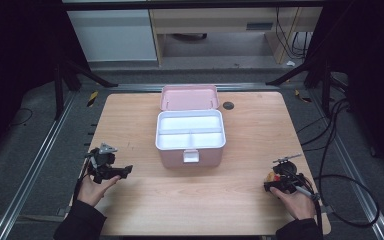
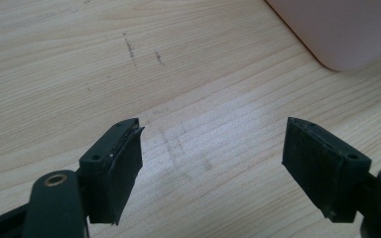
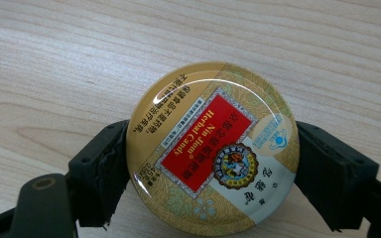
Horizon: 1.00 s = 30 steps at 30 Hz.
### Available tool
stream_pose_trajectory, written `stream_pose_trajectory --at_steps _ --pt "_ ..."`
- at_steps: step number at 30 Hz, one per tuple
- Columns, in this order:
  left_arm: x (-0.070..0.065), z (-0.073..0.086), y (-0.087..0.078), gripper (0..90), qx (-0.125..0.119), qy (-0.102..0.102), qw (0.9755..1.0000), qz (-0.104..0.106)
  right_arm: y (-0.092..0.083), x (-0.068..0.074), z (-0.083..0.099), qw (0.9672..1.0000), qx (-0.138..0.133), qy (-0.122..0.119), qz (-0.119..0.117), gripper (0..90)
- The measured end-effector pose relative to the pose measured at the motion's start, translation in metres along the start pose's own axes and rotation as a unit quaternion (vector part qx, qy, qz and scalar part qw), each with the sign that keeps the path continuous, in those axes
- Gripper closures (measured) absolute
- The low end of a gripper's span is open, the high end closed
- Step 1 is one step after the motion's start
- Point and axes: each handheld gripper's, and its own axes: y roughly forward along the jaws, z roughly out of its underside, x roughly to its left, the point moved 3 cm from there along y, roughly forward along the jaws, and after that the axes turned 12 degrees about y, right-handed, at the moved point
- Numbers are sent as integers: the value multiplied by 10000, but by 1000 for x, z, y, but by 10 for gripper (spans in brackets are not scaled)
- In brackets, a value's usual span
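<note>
A round gold candy tin (image 3: 211,158) with a red label sits between the jaws of my right gripper (image 3: 212,166), whose pads touch its rim on both sides. From above, that gripper (image 1: 272,179) is low over the table near the front right, with the tin (image 1: 270,176) at its tip. My left gripper (image 1: 124,171) is at the front left, open with bare wood between its jaws (image 2: 213,163). An open pink box (image 1: 172,159) with a white divided tray stands at the table's middle, its lid (image 1: 189,97) tilted back. One pink corner of the box (image 2: 347,29) lies ahead of the left gripper.
The wooden table (image 1: 240,200) has a small black round grommet (image 1: 228,105) behind the box on the right. Black cables (image 1: 345,190) trail off the right edge to the floor. Black frame legs (image 1: 60,85) stand beyond the back corners.
</note>
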Motion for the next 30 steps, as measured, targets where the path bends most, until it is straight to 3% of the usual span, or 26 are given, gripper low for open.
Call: stream_pose_trajectory --at_steps 9,12,19,20,21,22,23,26,29,30 --pt "0 0 0 229 7 -3 10000 14 4 -2 1 10000 14 62 -69 196" --pt "-1 0 0 229 -11 -6 10000 11 5 -2 1 10000 -22 42 -43 149" --pt "-4 -7 -5 230 -95 27 9999 50 -2 -1 -4 9992 -408 9 -30 126" --pt "-6 -11 -8 232 -184 31 9998 75 -7 0 -7 9979 -642 -45 -39 122" --pt "-6 -11 -8 237 -184 31 9998 75 -7 0 -7 9979 -642 -45 -39 122" --pt "-8 -15 -11 237 -261 12 9996 127 -12 2 -11 9962 -861 -122 -71 123" --pt "-8 -15 -11 238 -261 12 9996 127 -12 2 -11 9962 -861 -122 -71 123" --pt "-10 -24 -14 242 -323 66 9994 117 -21 10 -19 9910 -1293 -291 -201 142" --pt "-12 -37 -16 251 -427 139 9989 123 -31 20 -30 9836 -1697 -408 -451 164" --pt "-13 -41 -18 252 -470 162 9987 125 -37 29 -37 9784 -1919 -502 -581 187"
